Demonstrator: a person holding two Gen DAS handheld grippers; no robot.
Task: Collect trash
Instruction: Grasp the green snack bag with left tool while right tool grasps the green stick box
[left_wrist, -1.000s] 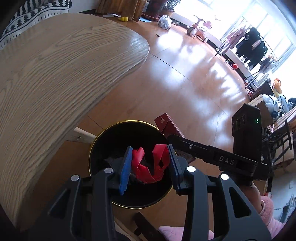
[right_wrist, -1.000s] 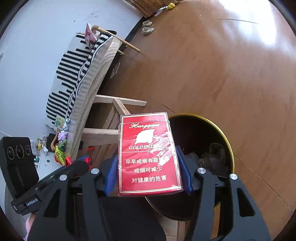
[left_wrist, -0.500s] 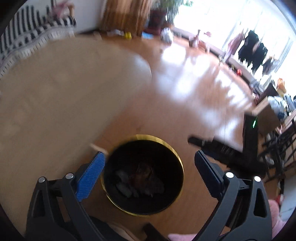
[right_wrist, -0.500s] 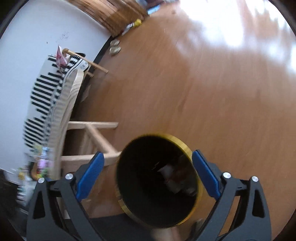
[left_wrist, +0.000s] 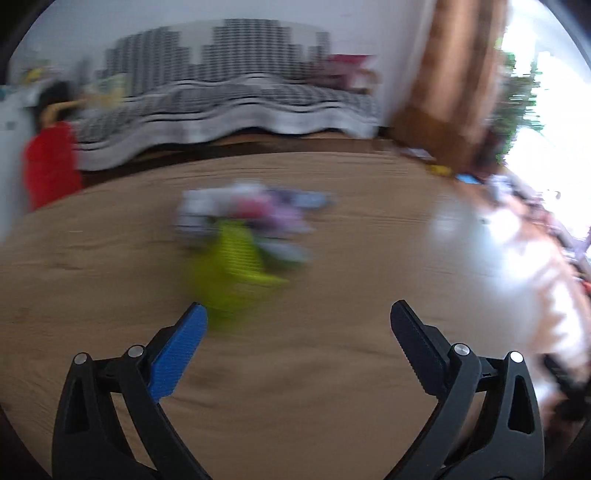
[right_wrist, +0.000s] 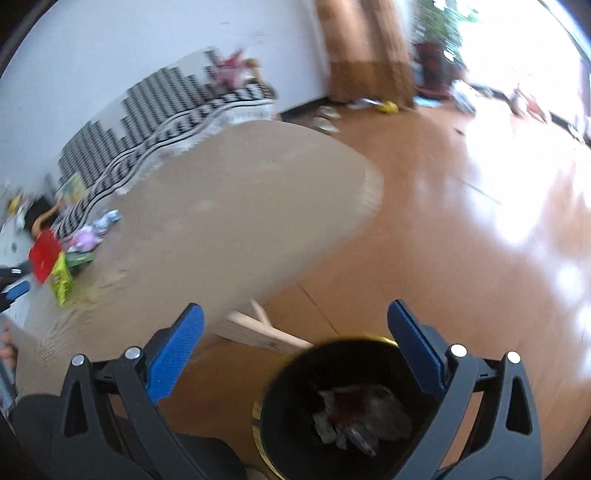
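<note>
Both loads gone from the jaws into bin (right_wrist: 343, 410) | left gripper (left_wrist: 297, 321) and right gripper (right_wrist: 295, 321) wide open, empty | left: wrappers (left_wrist: 243, 236) on table (left_wrist: 110, 295).

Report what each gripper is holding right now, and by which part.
Nothing is held. The left gripper stands open over the table, and the right gripper stands open above the bin; no item sits between either pair of jaws.
</note>
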